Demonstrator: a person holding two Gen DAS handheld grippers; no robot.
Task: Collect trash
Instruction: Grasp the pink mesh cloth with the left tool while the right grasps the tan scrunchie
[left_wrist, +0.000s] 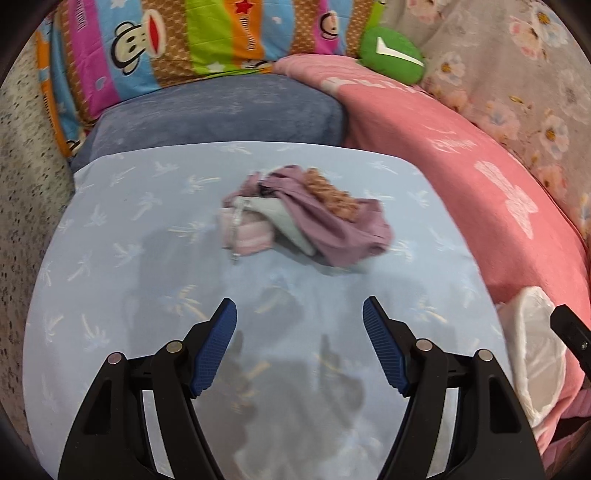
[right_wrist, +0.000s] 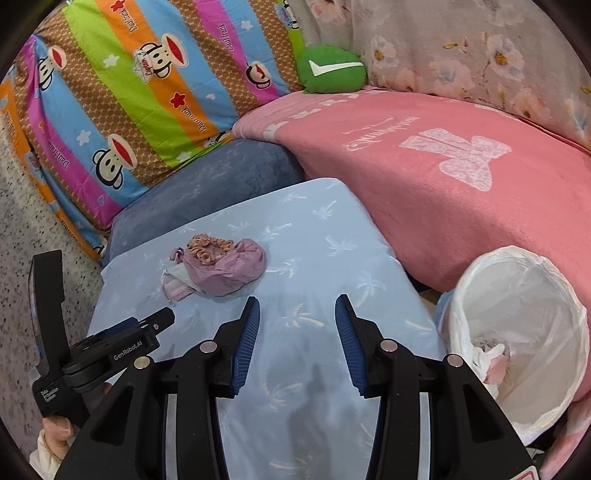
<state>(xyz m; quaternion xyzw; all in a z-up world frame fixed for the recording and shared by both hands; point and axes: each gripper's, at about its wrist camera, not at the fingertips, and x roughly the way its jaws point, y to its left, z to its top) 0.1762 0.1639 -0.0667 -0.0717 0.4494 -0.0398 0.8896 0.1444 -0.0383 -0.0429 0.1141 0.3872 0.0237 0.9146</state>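
Note:
A small heap of trash (left_wrist: 306, 218) lies on a light blue cushion (left_wrist: 147, 258): a crumpled purple wrapper, a brownish-pink scrap and a white and pink tissue. My left gripper (left_wrist: 299, 302) hovers just short of the heap, open, with nothing between its blue pads. In the right wrist view the same heap (right_wrist: 221, 271) sits ahead and to the left of my right gripper (right_wrist: 298, 298), which is open and holds nothing. A bin lined with a white bag (right_wrist: 517, 332) stands to the right with some crumpled paper inside.
A pink blanket (right_wrist: 443, 177) borders the cushion on the right. A blue-grey pillow (right_wrist: 207, 184), a striped monkey-print quilt (right_wrist: 129, 92) and a green plush (right_wrist: 332, 70) lie behind. Speckled floor (right_wrist: 22, 258) is on the left. The left tool's black body (right_wrist: 107, 350) and a hand (right_wrist: 55, 432) are low left.

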